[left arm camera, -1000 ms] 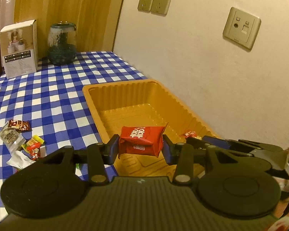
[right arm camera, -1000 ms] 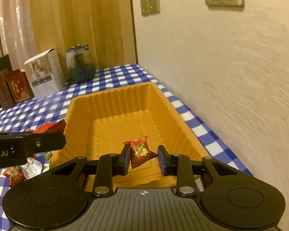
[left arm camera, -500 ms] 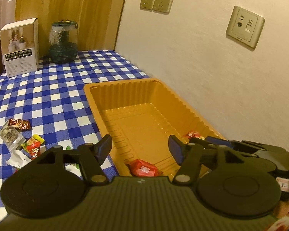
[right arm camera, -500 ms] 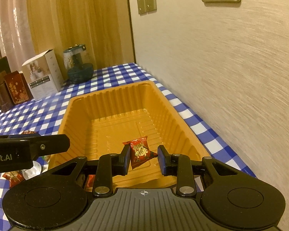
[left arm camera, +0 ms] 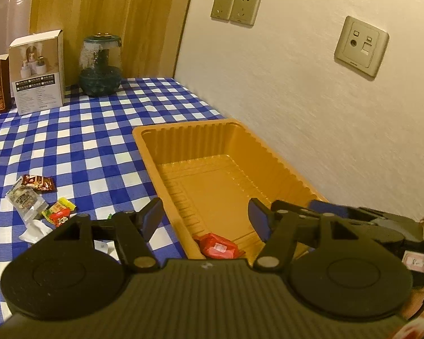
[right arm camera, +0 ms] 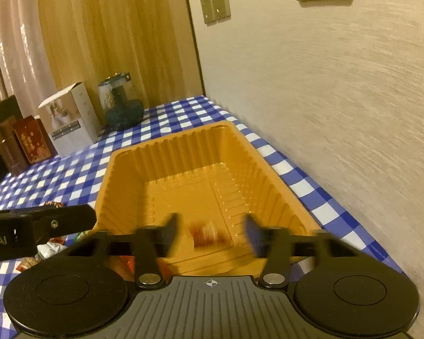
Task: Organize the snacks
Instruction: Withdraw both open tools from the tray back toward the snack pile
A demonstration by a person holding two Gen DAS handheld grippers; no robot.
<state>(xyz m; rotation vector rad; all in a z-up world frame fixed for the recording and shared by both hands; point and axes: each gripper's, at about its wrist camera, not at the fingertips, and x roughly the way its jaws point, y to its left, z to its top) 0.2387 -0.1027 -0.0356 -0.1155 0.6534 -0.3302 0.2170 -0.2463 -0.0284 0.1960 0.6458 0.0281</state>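
An orange plastic tray (left arm camera: 183,132) sits on the blue checked tablecloth by the wall; it also shows in the right wrist view (right arm camera: 121,175). My left gripper (left arm camera: 205,219) is open and empty above the tray's near end. A red snack packet (left arm camera: 219,247) lies in the tray below it. My right gripper (right arm camera: 210,236) is open, its fingers blurred. A small red packet (right arm camera: 205,233) lies blurred on the tray floor between them. Several loose snacks (left arm camera: 38,197) lie on the cloth left of the tray.
A white box (left arm camera: 38,70), a dark glass jar (left arm camera: 100,65) and red boxes (right arm camera: 28,141) stand at the table's far end. The wall (left arm camera: 296,84) runs close along the tray's right side. The left gripper's body (right arm camera: 36,227) shows at the right wrist view's left.
My left gripper opened and dropped the red packet into the tray, then drew back. My right gripper has just opened, and its small red packet has fallen to the tray floor.
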